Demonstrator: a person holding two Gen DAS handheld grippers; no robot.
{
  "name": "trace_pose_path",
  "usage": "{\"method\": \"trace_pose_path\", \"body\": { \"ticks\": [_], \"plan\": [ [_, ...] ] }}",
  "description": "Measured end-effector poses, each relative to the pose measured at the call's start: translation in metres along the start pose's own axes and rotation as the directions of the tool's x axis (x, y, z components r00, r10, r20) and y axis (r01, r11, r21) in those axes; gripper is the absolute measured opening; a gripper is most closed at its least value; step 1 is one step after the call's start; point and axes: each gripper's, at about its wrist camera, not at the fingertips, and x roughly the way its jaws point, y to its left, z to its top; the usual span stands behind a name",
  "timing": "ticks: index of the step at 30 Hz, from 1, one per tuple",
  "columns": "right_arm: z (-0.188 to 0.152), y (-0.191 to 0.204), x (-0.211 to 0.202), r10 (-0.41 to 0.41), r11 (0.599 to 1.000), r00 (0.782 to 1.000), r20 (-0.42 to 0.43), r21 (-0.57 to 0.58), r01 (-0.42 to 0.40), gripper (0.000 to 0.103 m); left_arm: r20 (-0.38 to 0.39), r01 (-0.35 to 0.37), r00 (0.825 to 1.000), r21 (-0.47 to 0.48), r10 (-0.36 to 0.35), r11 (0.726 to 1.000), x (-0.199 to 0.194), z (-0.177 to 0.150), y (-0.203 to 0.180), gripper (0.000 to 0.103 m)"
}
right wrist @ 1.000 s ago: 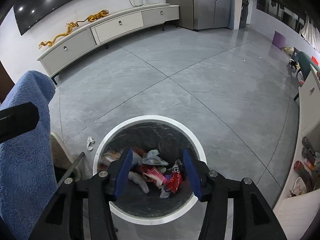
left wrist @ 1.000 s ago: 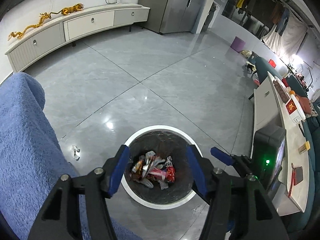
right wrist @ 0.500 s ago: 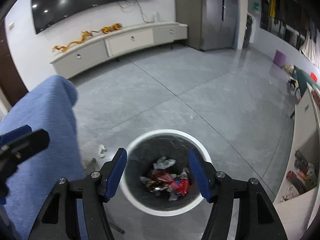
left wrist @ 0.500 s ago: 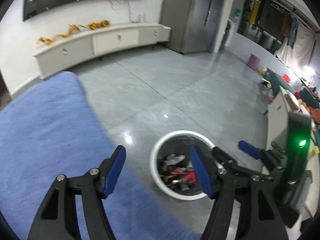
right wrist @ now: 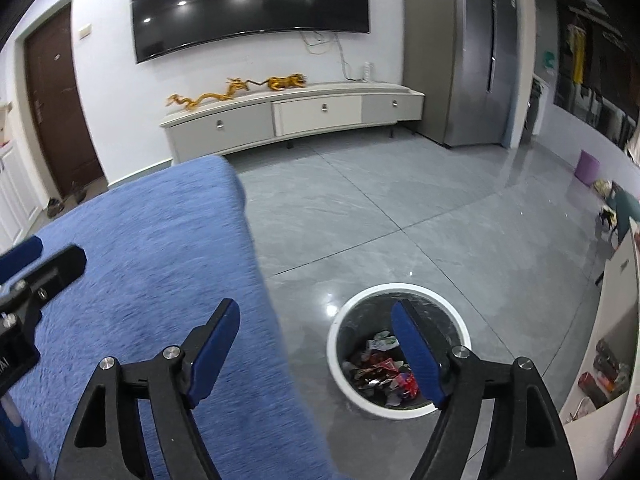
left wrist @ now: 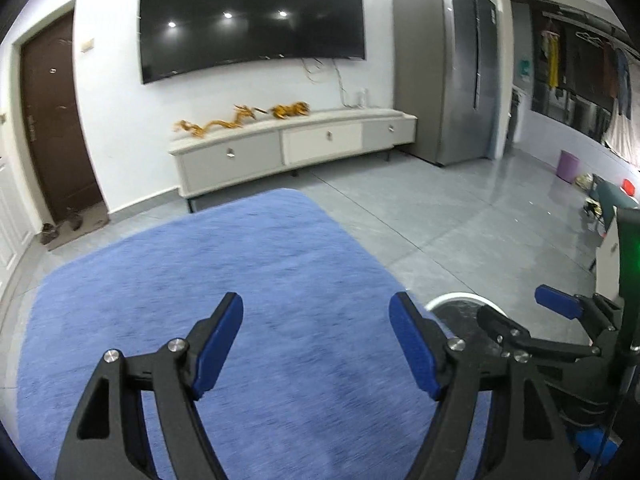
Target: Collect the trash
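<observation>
Left gripper (left wrist: 316, 344) over the blue plush cover (left wrist: 224, 280), jaws opening, nothing between the blue pads (left wrist: 218, 346). Right gripper (right wrist: 316, 348) likewise opening and empty, one finger above the blue cover, the other in front of the trash bin (right wrist: 448, 300). White-rimmed round bin with dark liner on the grey tiled floor (right wrist: 400, 208), just beside the cover's edge; inside, crumpled wrappers (right wrist: 380, 368), red, white and green, lying at the bottom. In the left view only a sliver of the bin's rim (left wrist: 456, 298) visible, behind the right gripper's black frame. Farther off: wall-mounted TV (right wrist: 248, 0), low white TV cabinet (right wrist: 296, 118) with golden dragon figurine (right wrist: 236, 90) on top, steel fridge (right wrist: 476, 60), brown door (right wrist: 60, 100), purple bucket (right wrist: 587, 171).
</observation>
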Motion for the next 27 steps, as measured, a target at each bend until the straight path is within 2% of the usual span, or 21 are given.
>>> {"method": "trace_pose_path", "body": {
  "ticks": [10, 13, 16, 23, 27],
  "plan": [
    [-0.015, 0.039, -0.013, -0.030, 0.996, 0.999, 0.024, -0.083, 0.032, 0.090, 0.055, -0.085, 0.994, -0.078, 0.089, 0.993, -0.037, -0.015, 0.047, 0.075],
    [-0.019, 0.044, -0.018, -0.047, 0.995, 0.998, 0.037, -0.091, 0.050, 0.093, 0.063, -0.107, 0.992, -0.094, 0.114, 0.990, -0.045, -0.019, 0.055, 0.083],
    [-0.021, 0.046, -0.024, -0.063, 0.993, 0.996, 0.059, -0.094, 0.069, 0.094, 0.084, -0.115, 0.989, -0.098, 0.124, 0.988, -0.053, -0.021, 0.059, 0.090],
    [-0.025, 0.039, -0.043, -0.105, 0.992, 0.985, 0.137, -0.060, 0.114, 0.102, 0.107, -0.121, 0.985, -0.104, 0.132, 0.987, -0.065, -0.023, 0.054, 0.093],
    [-0.025, 0.032, -0.049, -0.126, 0.990, 0.977, 0.175, -0.034, 0.134, 0.103, 0.120, -0.130, 0.983, -0.096, 0.141, 0.987, -0.071, -0.025, 0.048, 0.094]
  ]
}}
